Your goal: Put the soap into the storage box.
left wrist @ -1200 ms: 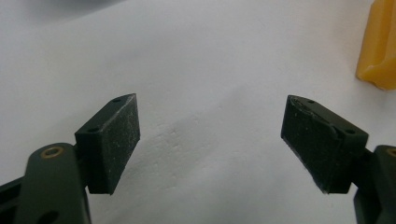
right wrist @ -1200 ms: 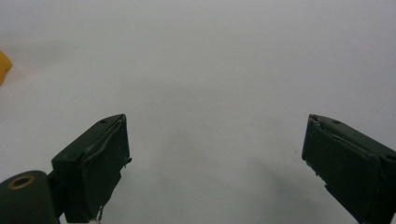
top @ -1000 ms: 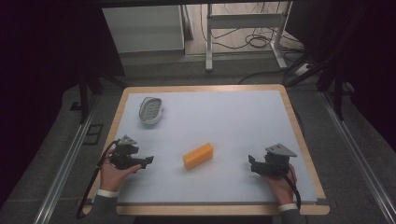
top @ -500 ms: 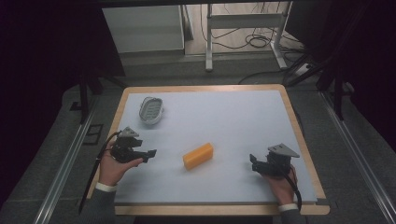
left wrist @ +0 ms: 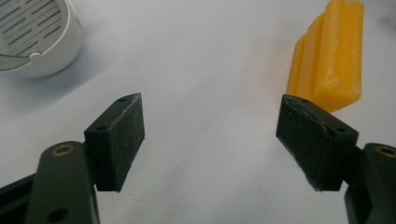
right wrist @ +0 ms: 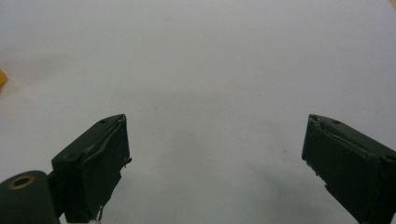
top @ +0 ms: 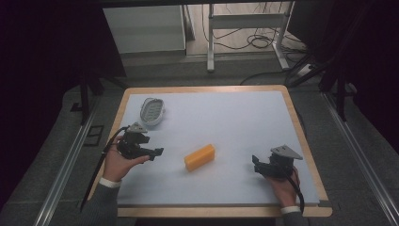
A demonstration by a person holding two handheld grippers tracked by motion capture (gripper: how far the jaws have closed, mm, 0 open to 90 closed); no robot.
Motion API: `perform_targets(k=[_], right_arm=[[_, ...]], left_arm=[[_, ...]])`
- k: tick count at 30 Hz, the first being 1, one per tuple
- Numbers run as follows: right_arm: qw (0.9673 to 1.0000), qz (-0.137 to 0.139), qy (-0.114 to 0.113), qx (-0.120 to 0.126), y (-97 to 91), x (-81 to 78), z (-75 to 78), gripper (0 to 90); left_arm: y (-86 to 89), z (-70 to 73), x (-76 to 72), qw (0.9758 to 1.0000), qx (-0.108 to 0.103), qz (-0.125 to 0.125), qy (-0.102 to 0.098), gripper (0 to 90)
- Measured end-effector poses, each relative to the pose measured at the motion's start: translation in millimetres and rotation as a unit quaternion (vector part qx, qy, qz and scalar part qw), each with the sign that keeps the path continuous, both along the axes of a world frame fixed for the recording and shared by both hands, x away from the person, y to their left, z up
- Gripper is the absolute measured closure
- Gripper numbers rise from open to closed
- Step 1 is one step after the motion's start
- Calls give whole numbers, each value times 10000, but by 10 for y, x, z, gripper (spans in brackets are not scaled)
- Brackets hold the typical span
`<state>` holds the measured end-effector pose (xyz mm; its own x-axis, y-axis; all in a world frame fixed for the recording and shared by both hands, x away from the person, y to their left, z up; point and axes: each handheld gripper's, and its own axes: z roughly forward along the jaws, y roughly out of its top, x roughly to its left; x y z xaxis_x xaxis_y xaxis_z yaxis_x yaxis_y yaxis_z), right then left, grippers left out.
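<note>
A yellow-orange block [top: 199, 157] lies on the pale blue mat [top: 226, 122], a little front of centre. My left gripper [top: 154, 149] is held at the mat's left, pointing right towards the block with a gap between them. In the left gripper view it [left wrist: 210, 135] stands open, with the block [left wrist: 331, 56] ahead of the right jaw and nothing between the pads. Held at the front right, my right gripper [top: 255, 165] points left. Its own view has it [right wrist: 215, 154] open over bare mat, with a yellow sliver of the block [right wrist: 2, 79] at the left edge.
A white slotted dish [top: 152, 111] rests on the mat's back left, just beyond my left gripper; the left gripper view has the dish [left wrist: 32, 37] at top left. A wooden rim [top: 301, 136] frames the mat. Metal rails run along both sides of the table.
My left gripper has moved a little forward and to the right, closer to the dish and block. The right gripper has stayed nearly still.
</note>
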<state>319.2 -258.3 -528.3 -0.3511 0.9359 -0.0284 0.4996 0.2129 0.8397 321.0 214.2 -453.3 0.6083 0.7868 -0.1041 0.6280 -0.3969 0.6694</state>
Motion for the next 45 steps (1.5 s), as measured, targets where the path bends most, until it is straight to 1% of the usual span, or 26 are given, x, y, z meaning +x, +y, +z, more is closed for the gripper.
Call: perform_targets(k=[6,18,19,21,27,32,33,39,45], right_arm=[[10000,-3,-1,8,-2,-1,0,77],[10000,5,-5,-3,1,-3,1,77],[10000,6,-6,-5,1,-3,1,77],[10000,7,-7,-6,1,-3,1,77],[10000,2,-14,-16,3,-4,1,77],[10000,-5,-9,-27,5,-3,0,77],[10000,-6,-7,-29,5,-3,1,77],[10000,-14,3,-30,7,-2,1,77],[10000,-12,2,-35,7,-2,0,77]], left_arm=[[-39,17,23,10000,11,-62,-1,242],[-145,56,78,9998,115,-184,6,235],[-156,59,83,9998,96,-196,15,235],[-173,60,92,9997,151,-210,13,233],[-228,75,106,9994,213,-266,8,228],[-281,89,121,9992,241,-315,-3,226],[-296,91,126,9992,213,-327,8,228],[-425,105,167,9983,421,-415,17,218],[-535,113,188,9975,469,-538,7,220]])
